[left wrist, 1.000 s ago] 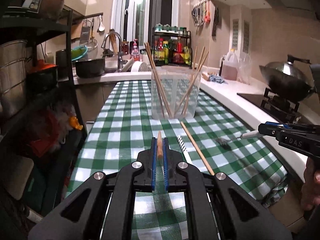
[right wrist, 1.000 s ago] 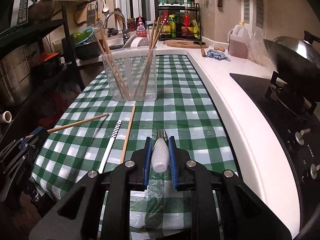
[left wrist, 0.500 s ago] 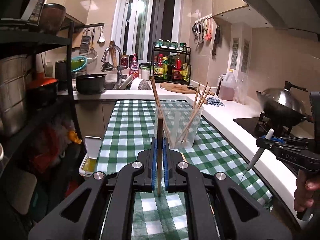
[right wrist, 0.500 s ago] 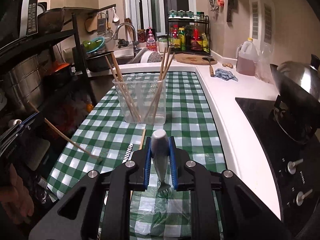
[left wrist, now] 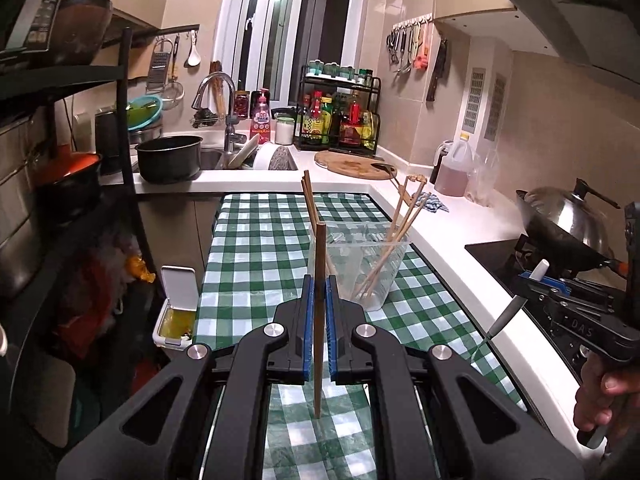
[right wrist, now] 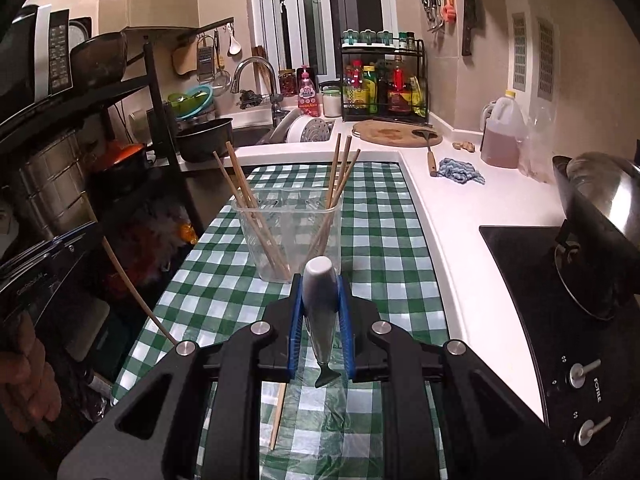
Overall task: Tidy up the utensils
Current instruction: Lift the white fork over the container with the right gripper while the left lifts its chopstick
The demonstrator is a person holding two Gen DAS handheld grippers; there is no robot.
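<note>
My left gripper (left wrist: 319, 285) is shut on a wooden chopstick (left wrist: 318, 376) that stands upright between the blue pads, above the green checked tablecloth (left wrist: 256, 264). Just beyond it is a clear plastic container (left wrist: 374, 276) holding several chopsticks. My right gripper (right wrist: 319, 280) is shut on a white-handled fork (right wrist: 320, 320), tines hanging down. The container (right wrist: 292, 240) stands right ahead of it. One chopstick (right wrist: 278, 416) lies on the cloth below. The right gripper (left wrist: 540, 284) and fork (left wrist: 505, 318) show at the right; the left gripper (right wrist: 48, 268) and its chopstick (right wrist: 132, 292) show at the left.
A wok (right wrist: 596, 220) sits on the black stove (right wrist: 532, 280) to the right. The white counter (right wrist: 460, 208) carries a blue cloth, an oil jug and a cutting board. A sink, a black pot (left wrist: 168, 158) and a spice rack stand behind. A dark shelf rack (left wrist: 60, 184) and a small bin (left wrist: 176, 308) lie left.
Both grippers have risen from the tablecloth with their utensils. The chopstick and the fork, lying flat a second ago, now hang tip down. The container looks lower in both views.
</note>
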